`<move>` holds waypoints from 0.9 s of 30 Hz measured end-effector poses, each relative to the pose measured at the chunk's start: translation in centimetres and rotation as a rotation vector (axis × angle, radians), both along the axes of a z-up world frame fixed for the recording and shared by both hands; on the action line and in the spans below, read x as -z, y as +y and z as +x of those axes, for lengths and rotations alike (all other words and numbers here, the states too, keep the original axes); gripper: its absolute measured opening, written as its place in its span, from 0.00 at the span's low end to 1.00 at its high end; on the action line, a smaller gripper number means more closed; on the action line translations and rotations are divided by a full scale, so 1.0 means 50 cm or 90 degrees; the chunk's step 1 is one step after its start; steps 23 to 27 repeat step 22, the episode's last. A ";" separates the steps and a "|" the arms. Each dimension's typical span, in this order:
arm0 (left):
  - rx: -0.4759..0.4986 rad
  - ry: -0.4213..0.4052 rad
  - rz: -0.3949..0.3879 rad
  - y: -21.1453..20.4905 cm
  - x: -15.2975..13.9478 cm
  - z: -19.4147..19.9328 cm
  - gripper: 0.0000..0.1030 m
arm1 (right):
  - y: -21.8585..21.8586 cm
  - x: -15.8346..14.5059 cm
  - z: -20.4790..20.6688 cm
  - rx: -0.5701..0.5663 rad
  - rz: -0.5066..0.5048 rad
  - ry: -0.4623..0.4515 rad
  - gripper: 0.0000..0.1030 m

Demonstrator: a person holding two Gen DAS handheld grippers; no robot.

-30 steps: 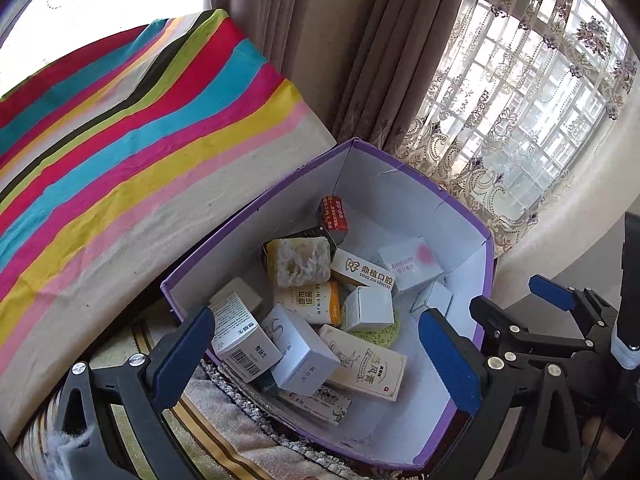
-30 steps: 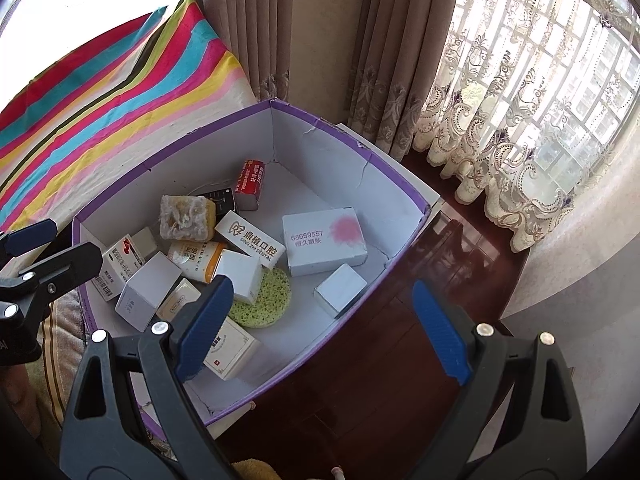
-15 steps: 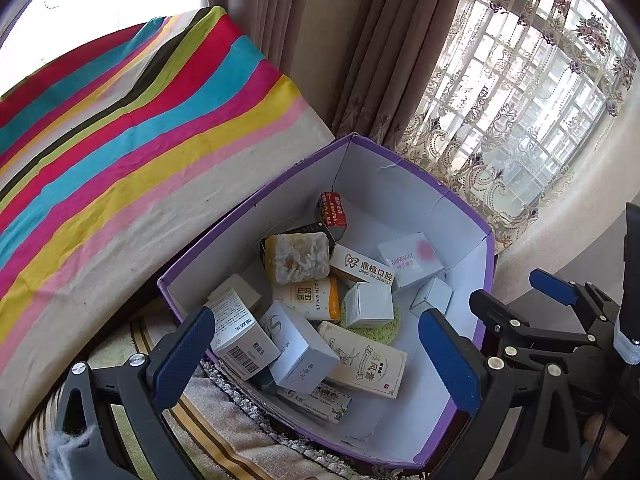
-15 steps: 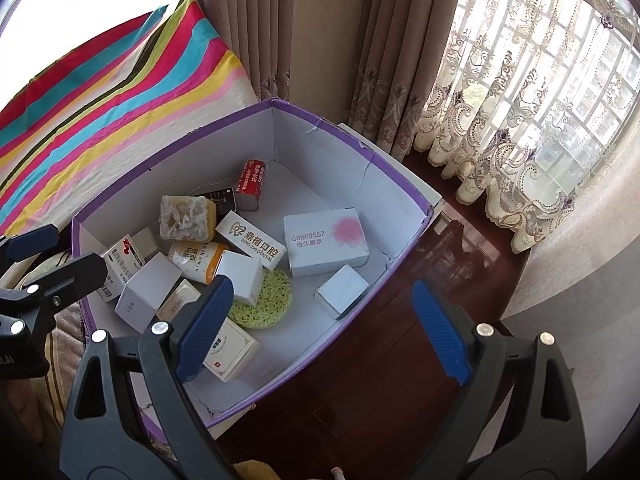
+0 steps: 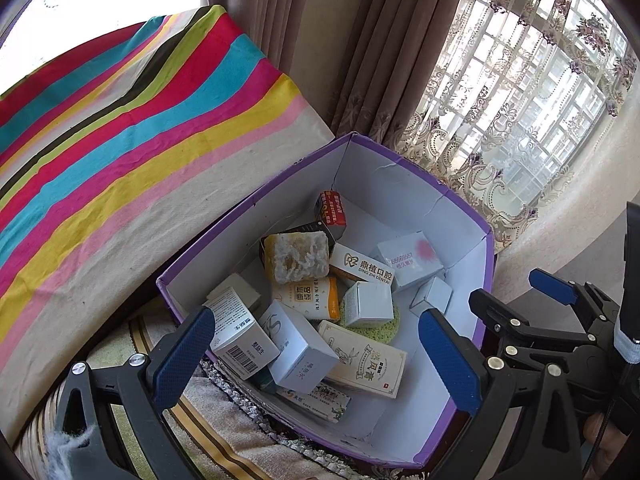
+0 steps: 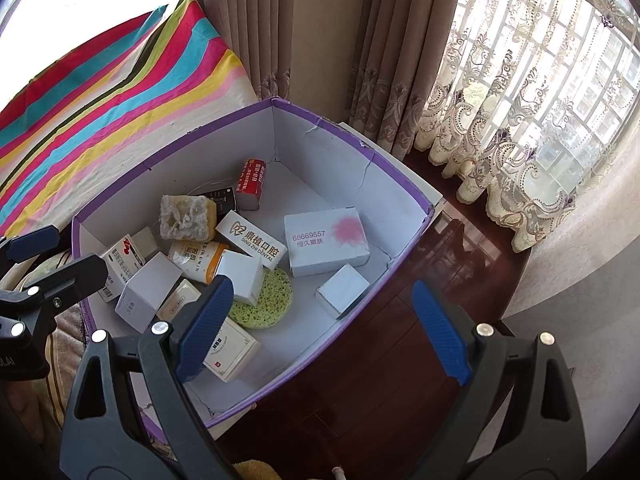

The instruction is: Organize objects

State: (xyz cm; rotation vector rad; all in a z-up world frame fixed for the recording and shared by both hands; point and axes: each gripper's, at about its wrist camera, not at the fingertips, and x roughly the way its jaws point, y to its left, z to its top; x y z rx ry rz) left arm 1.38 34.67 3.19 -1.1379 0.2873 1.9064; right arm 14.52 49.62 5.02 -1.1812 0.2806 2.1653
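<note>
Your purple-edged box (image 6: 404,184) sits on the dark wood floor (image 6: 400,340) against the striped bedspread (image 5: 120,140), full of small cartons, with a red packet (image 6: 251,182) in the far corner, a crusty sponge (image 6: 187,218) and a green round pad (image 6: 264,300). Your left gripper (image 5: 316,354) and right gripper (image 6: 322,326) both hover above it, fingers spread wide, gripping nothing

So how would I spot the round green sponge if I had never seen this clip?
Find the purple-rimmed cardboard box beside the striped cloth. On its white floor, near the middle, the green sponge lies flat, partly under a small white carton. It is the only round, lime-green, porous thing there; the rest are cartons.
</note>
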 end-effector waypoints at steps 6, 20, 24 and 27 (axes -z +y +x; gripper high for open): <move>0.000 0.000 -0.001 0.000 0.001 0.000 1.00 | 0.000 0.001 0.000 -0.001 -0.001 0.001 0.90; 0.007 -0.001 0.006 -0.001 0.004 0.003 1.00 | 0.001 0.001 0.000 -0.001 -0.002 0.001 0.90; 0.010 -0.001 0.007 0.000 0.003 0.003 1.00 | 0.001 0.001 0.000 0.000 -0.004 0.001 0.90; 0.010 -0.001 0.007 0.000 0.003 0.003 1.00 | 0.001 0.001 0.000 0.000 -0.004 0.001 0.90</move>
